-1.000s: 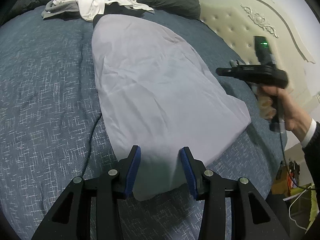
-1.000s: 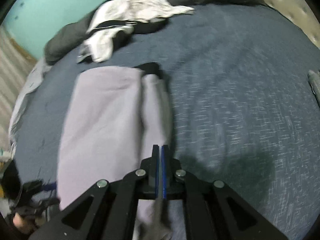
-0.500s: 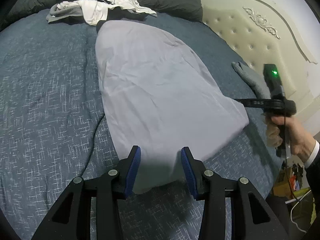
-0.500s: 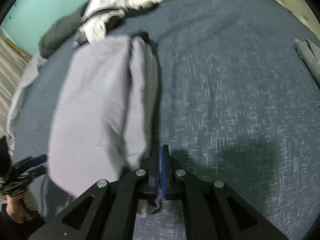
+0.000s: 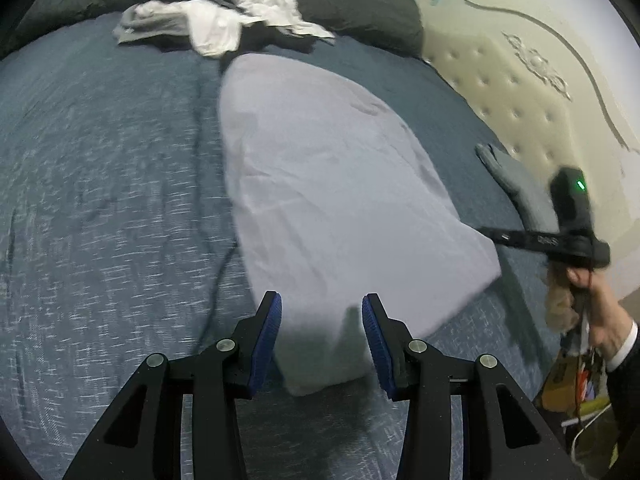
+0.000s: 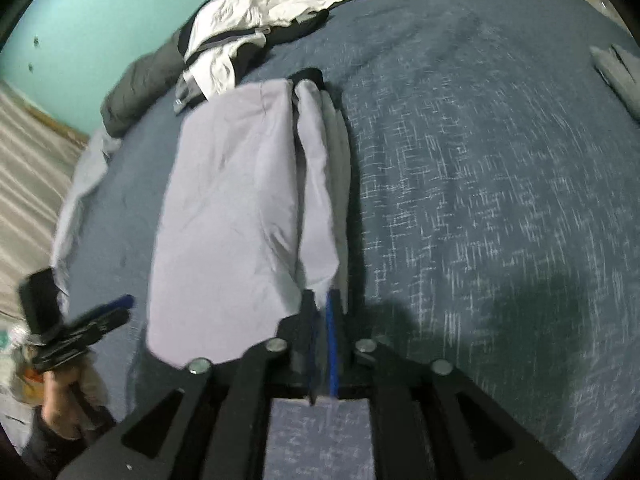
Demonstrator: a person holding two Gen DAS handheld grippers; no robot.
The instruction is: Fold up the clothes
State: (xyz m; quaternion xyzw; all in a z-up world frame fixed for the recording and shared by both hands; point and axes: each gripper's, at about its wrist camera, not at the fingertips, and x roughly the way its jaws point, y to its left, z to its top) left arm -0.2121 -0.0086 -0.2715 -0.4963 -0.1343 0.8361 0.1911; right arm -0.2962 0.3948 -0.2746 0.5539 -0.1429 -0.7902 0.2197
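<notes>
Two close wrist views over one bed (opposite corners).

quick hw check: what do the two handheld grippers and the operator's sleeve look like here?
Both are matte black frames with silver pivot bolts and ribbed blue finger pads. The left gripper shows triangular cut-outs in its arms. The right gripper has the same build; from the left wrist view its upright black module carries a green LED and thin cables hang below the handle. The operator wears a dark sleeve with a white cuff.

Lowering toward the bed with the right gripper. Parting slightly, loosening on the lilac garment.
</notes>
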